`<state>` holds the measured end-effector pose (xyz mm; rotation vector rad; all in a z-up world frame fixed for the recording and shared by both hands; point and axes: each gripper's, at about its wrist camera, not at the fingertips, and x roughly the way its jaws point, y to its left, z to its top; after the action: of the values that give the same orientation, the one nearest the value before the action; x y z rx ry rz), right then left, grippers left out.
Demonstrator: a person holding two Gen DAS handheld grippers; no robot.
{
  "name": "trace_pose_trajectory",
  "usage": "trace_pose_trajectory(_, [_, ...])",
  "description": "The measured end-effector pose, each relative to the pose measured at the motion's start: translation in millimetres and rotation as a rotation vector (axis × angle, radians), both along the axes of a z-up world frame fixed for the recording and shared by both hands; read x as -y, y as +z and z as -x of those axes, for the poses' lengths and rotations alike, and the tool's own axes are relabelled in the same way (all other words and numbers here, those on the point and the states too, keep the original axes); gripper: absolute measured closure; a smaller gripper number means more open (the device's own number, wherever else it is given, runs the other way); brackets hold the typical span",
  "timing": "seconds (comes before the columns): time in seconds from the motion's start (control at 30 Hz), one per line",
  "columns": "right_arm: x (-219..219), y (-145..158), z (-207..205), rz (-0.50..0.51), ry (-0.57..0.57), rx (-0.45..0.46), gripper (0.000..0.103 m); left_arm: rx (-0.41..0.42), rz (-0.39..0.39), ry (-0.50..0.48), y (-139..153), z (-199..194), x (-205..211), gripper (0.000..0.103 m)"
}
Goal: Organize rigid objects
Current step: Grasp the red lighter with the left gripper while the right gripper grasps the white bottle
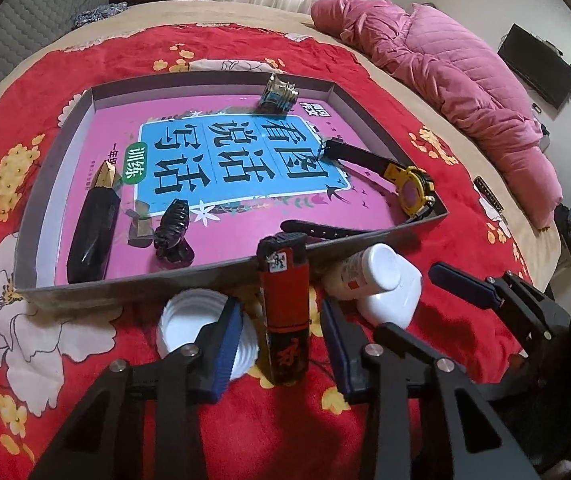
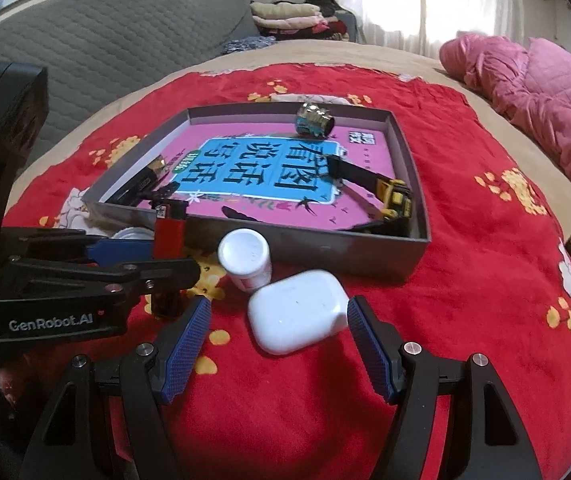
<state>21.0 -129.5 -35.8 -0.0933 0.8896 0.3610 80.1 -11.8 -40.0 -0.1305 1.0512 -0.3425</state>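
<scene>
The book cover [image 1: 245, 216] lining the bottom of the grey tray [image 1: 133, 284] carries large black characters on a blue panel, 看图说话写话, seen upside down from both wrist views; a green oval beside them reads 训练, and a small line next to it seems to begin 一年级, though it is partly hidden. The body of the left hand-held gripper [image 2: 189, 264] bears the white brand "GenRobot.AI". The red and black lighter [image 1: 285, 312] has an orange mark near its base, too blurred to read.
</scene>
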Motion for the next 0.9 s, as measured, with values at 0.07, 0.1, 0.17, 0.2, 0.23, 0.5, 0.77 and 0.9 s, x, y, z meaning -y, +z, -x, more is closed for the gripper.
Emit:
trace_pose_trajectory(0.07, [-2.7,-1.3,-2.4,0.007,0.007,0.01,0.03,-0.001,0.006,0.001,-0.5,-2.5,-1.0,0.066])
trace_pose_trajectory(0.1, [-3.6,-2.1,-4.3,0.012,0.009,0.017,0.03,-0.004,0.011,0.003,-0.9,-4.3,-1.8,0.068])
trace_pose_trajectory(0.17, [-3.9,-2.8,-6.2,0.014,0.009,0.028,0.03,-0.007,0.021,0.004,-1.8,-7.0,-3.8,0.069])
trace_pose_trajectory(0.2, [-3.6,-3.1,-7.7,0.011,0.008,0.033,0.03,-0.007,0.029,0.004,-2.1,-8.2,-4.8,0.069])
trace_pose_trajectory(0.23, [-3.2,-3.3,-9.4,0.006,0.007,0.036,0.03,-0.006,0.034,0.004,-2.1,-8.3,-5.5,0.07])
trace_pose_trajectory(0.5, [-5.0,-6.4,-20.7,-0.029,0.018,0.051,0.033,-0.012,0.072,-0.019,-4.8,-13.2,-2.5,0.082])
trace_pose_trajectory(0.77, [-0.7,-9.0,-23.8,-0.058,0.005,0.037,0.047,-0.023,0.111,-0.019,-8.1,-15.5,-3.4,0.083])
trace_pose_trajectory(0.9, [-3.7,-8.1,-24.8,-0.107,0.033,0.024,0.071,-0.024,0.108,-0.025,-9.7,-15.3,-2.5,0.084])
